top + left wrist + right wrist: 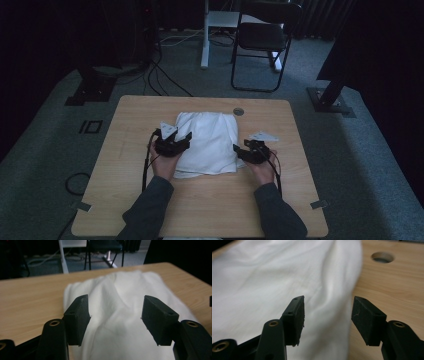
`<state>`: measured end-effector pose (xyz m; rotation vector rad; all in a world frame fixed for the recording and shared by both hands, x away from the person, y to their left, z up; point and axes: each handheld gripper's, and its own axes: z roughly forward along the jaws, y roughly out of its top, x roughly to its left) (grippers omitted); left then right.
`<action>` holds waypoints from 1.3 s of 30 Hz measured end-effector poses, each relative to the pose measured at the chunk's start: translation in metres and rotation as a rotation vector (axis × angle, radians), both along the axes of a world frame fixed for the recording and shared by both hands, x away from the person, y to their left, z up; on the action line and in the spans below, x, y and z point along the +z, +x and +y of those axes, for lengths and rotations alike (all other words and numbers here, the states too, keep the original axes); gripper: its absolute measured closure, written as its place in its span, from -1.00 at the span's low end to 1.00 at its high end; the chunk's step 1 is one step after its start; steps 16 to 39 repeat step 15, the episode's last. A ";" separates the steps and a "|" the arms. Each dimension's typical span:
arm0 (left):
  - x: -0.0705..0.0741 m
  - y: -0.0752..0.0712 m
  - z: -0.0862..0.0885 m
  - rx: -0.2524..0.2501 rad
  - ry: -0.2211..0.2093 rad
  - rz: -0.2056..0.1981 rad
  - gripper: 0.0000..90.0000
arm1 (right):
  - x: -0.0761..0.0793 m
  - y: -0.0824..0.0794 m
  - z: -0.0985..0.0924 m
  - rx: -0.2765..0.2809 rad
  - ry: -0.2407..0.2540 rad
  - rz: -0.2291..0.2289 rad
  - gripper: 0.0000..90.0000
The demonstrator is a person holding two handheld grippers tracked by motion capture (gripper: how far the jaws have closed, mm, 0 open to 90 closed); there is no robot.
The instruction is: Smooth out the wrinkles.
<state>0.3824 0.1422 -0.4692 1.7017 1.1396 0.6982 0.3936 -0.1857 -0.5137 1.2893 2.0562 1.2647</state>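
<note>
Plainly, white cloth (207,142) lies folded, rumpled, on table (125,200).

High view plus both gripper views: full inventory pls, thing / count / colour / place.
cloth: 1, white, folded, middle of the table between the two tools
table: 1, light wood, centre of the room
cable hole: 1, round, grey, far part of the tabletop, just beyond the cloth
chair: 1, black, on the carpet behind the table
desk leg: 1, white, left of the chair
floor cables: several, black, behind the table's far left corner
left tool: 1, black, open, over the cloth's left edge
right tool: 1, black, open, at the cloth's right edge
forearms: 2, dark sleeves, entering from the near edge
</note>
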 end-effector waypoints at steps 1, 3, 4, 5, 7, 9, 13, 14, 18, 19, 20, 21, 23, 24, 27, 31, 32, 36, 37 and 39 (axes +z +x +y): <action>0.004 -0.006 0.004 0.005 0.000 0.001 -0.14 | 0.001 -0.005 -0.005 -0.005 -0.003 -0.011 -0.06; 0.008 -0.017 0.013 0.014 -0.005 -0.002 -0.15 | 0.001 -0.019 -0.020 -0.019 -0.004 -0.030 -0.09; 0.009 -0.022 0.017 0.019 -0.006 -0.003 -0.14 | 0.000 -0.024 -0.028 -0.030 -0.009 -0.033 -0.10; 0.008 -0.026 0.022 0.023 -0.006 -0.003 -0.15 | -0.001 -0.030 -0.036 -0.044 -0.013 -0.036 -0.10; 0.005 -0.035 0.030 0.039 -0.012 -0.004 -0.15 | -0.006 -0.039 -0.050 -0.064 -0.012 -0.031 -0.10; 0.002 -0.038 0.033 0.046 -0.021 -0.001 -0.15 | -0.009 -0.042 -0.056 -0.077 -0.009 -0.026 -0.10; -0.016 -0.047 0.048 0.067 -0.040 0.033 -0.14 | -0.016 -0.047 -0.075 -0.116 0.001 -0.008 -0.11; -0.018 -0.048 0.051 0.074 -0.039 0.040 -0.14 | -0.017 -0.047 -0.076 -0.120 0.002 -0.005 -0.12; -0.020 -0.048 0.053 0.078 -0.036 0.050 -0.14 | -0.017 -0.047 -0.077 -0.121 0.004 -0.005 -0.13; -0.020 -0.048 0.053 0.078 -0.036 0.050 -0.14 | -0.017 -0.047 -0.077 -0.121 0.004 -0.005 -0.13; -0.020 -0.048 0.053 0.078 -0.036 0.050 -0.14 | -0.017 -0.047 -0.077 -0.121 0.004 -0.005 -0.13; -0.020 -0.048 0.053 0.078 -0.036 0.050 -0.14 | -0.017 -0.047 -0.077 -0.121 0.004 -0.005 -0.13; -0.020 -0.048 0.053 0.078 -0.036 0.050 -0.14 | -0.017 -0.047 -0.077 -0.121 0.004 -0.005 -0.13; -0.020 -0.048 0.053 0.078 -0.036 0.050 -0.14 | -0.017 -0.047 -0.077 -0.121 0.004 -0.005 -0.13; -0.020 -0.048 0.053 0.078 -0.036 0.050 -0.14 | -0.017 -0.047 -0.077 -0.121 0.004 -0.005 -0.13; -0.020 -0.048 0.053 0.078 -0.036 0.050 -0.14 | -0.017 -0.047 -0.077 -0.121 0.004 -0.005 -0.13; -0.020 -0.048 0.053 0.078 -0.036 0.050 -0.14 | -0.017 -0.047 -0.077 -0.121 0.004 -0.005 -0.13; -0.020 -0.048 0.053 0.078 -0.036 0.050 -0.14 | -0.017 -0.047 -0.077 -0.121 0.004 -0.005 -0.13; -0.020 -0.048 0.053 0.078 -0.036 0.050 -0.14 | -0.017 -0.047 -0.077 -0.121 0.004 -0.005 -0.13; -0.020 -0.048 0.053 0.078 -0.036 0.050 -0.14 | -0.017 -0.047 -0.077 -0.121 0.004 -0.005 -0.13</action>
